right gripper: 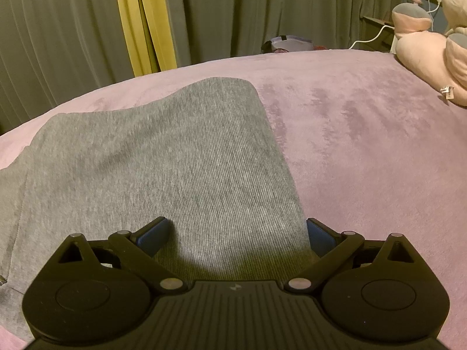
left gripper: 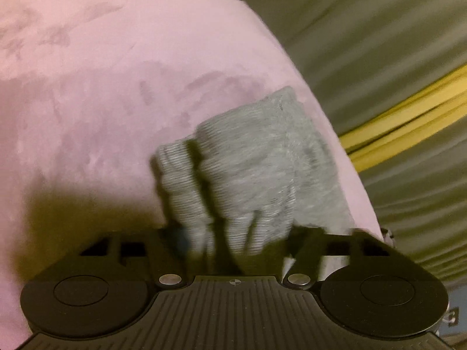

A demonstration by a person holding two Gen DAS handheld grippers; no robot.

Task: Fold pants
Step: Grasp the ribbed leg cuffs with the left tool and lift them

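The left gripper (left gripper: 233,233) is clenched on a bunch of the gray pants (right gripper: 163,169). The right gripper (right gripper: 238,234) has its jaws wide apart, one on each side of the cloth, not pinching it.

The pants lie on the pink bed (right gripper: 364,151), toward its left side. They run long from near to far, and the far end is a rounded edge that points at the curtains (right gripper: 58,43). I cannot tell if that end is the waist or a leg.

The left view is blurry, so that hand looks to be moving fast. The cloth could slip out or drag into a lump. If the right jaws close too near the edge, they may grab only one layer, and the fold would come out crooked.

The plush toy (right gripper: 432,67) sits far right, well apart.
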